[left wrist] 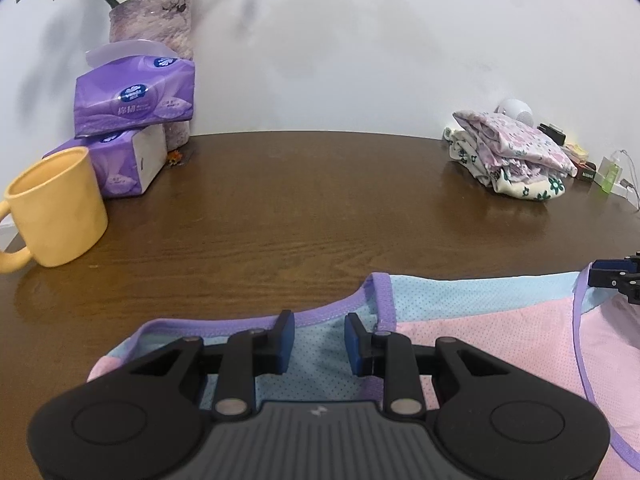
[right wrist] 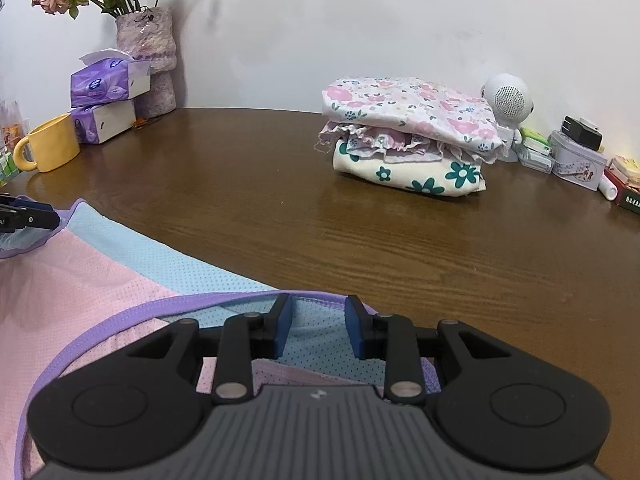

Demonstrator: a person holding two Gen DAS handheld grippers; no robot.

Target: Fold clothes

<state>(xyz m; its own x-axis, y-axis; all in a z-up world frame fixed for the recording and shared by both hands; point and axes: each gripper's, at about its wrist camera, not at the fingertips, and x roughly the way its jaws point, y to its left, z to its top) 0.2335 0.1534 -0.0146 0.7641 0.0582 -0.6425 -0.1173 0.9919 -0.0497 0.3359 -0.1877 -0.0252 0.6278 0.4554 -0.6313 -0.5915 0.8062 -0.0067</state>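
Note:
A pink and light-blue mesh garment with purple trim [left wrist: 480, 320] lies on the near part of the brown table [left wrist: 280, 208]. My left gripper [left wrist: 319, 342] is open, its jaws over the garment's left blue, purple-edged part. My right gripper [right wrist: 318, 326] is open over the garment's [right wrist: 100, 272] right blue edge, near its purple trim. Each gripper's tip also shows in the other view, the right one [left wrist: 616, 276] and the left one [right wrist: 24, 216]. A pile of folded floral clothes [right wrist: 412, 136] sits at the back right.
A yellow mug [left wrist: 56, 208], two purple tissue packs [left wrist: 132, 112] and a vase of flowers [left wrist: 156, 24] stand at the back left. A white round speaker [right wrist: 508, 100], tins and small boxes [right wrist: 576, 156] line the right wall. The white wall is close behind.

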